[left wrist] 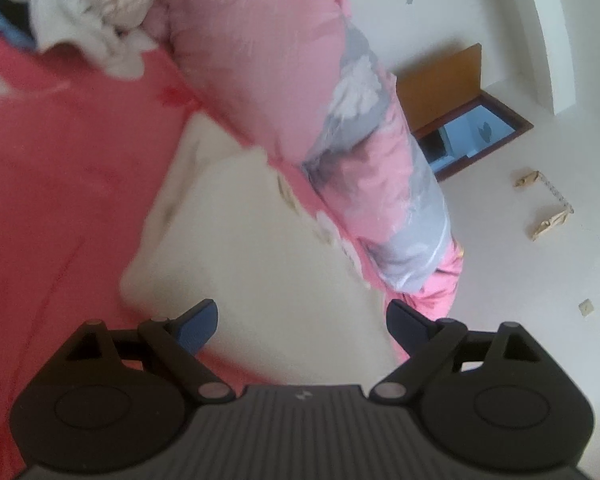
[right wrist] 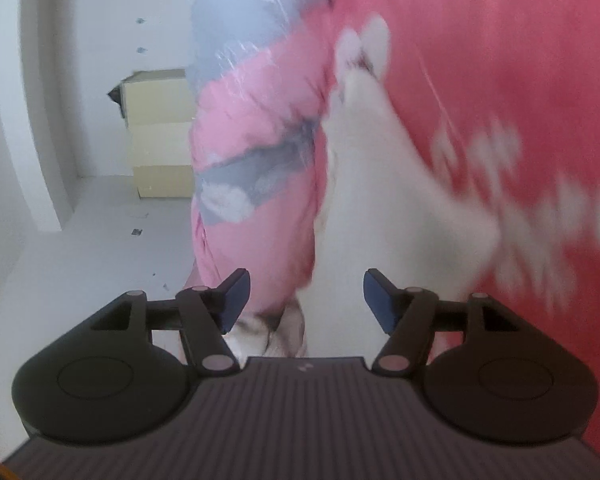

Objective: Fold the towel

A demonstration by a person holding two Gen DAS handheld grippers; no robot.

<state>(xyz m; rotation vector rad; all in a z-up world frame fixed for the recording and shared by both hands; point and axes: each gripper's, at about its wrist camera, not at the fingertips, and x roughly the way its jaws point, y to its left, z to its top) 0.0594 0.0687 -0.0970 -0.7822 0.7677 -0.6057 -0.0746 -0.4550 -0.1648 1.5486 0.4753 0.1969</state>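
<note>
Basically the cream towel (left wrist: 236,248) lay flat on the red floral bedsheet (left wrist: 60,184), beside a rolled pink-grey quilt (left wrist: 300,92). Left gripper (left wrist: 302,326) stood wide, empty, above the towel's near edge. Right gripper (right wrist: 306,300) was parted too, nothing held. Only the right view showed stacked cream boxes (right wrist: 160,132); its towel was motion-blurred.

cream towel (left wrist: 260,248) on red bedsheet (left wrist: 60,184)
</note>
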